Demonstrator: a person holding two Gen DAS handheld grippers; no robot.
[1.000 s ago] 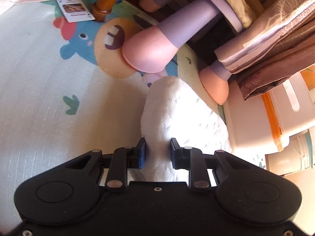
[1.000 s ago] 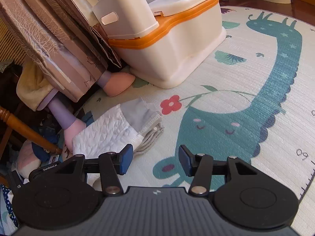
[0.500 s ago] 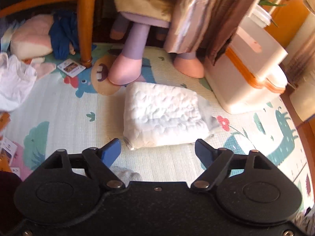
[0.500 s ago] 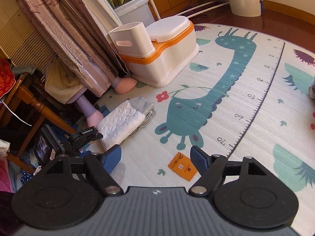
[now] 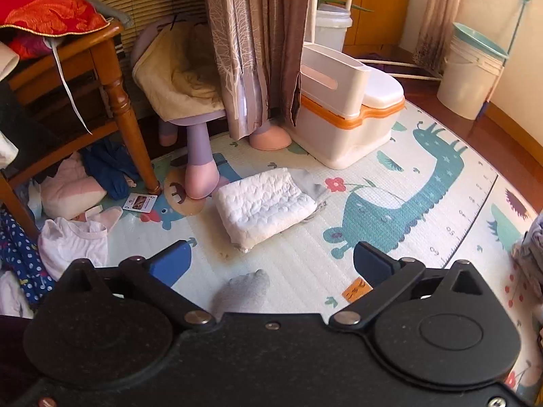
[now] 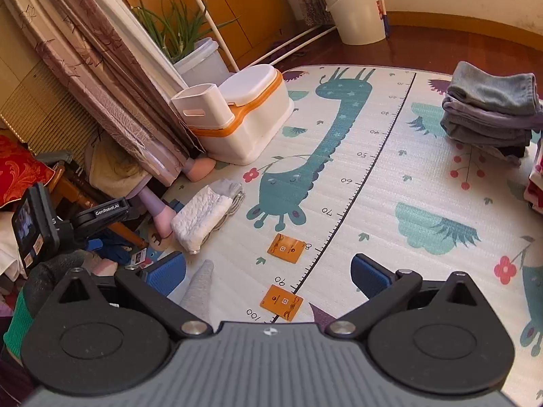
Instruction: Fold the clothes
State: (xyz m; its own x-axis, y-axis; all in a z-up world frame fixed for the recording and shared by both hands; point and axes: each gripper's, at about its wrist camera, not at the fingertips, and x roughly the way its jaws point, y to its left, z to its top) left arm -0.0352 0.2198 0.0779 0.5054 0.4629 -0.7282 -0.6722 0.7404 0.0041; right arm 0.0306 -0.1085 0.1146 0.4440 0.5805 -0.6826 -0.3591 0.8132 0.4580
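Observation:
A folded white quilted garment point(image 5: 263, 201) with a grey part under it lies on the play mat near the purple stool; it also shows in the right wrist view point(image 6: 202, 215). My left gripper point(image 5: 271, 263) is open and empty, raised well back from the garment. My right gripper point(image 6: 268, 271) is open and empty, high above the mat. A stack of folded grey clothes point(image 6: 488, 112) sits at the far right of the mat. Unfolded clothes point(image 5: 73, 242) lie at the left by the wooden chair.
A white and orange potty point(image 5: 346, 115), a curtain point(image 5: 251, 40), a purple stool point(image 5: 193, 135) and a wooden chair leg point(image 5: 127, 129) stand behind the garment. Orange cards point(image 6: 286, 247) lie on the mat. A white bucket point(image 6: 353, 6) stands far back.
My left gripper let go of the white garment, opened wide and pulled back and up. My right gripper also opened wider and rose away. The garment stays folded on the mat.

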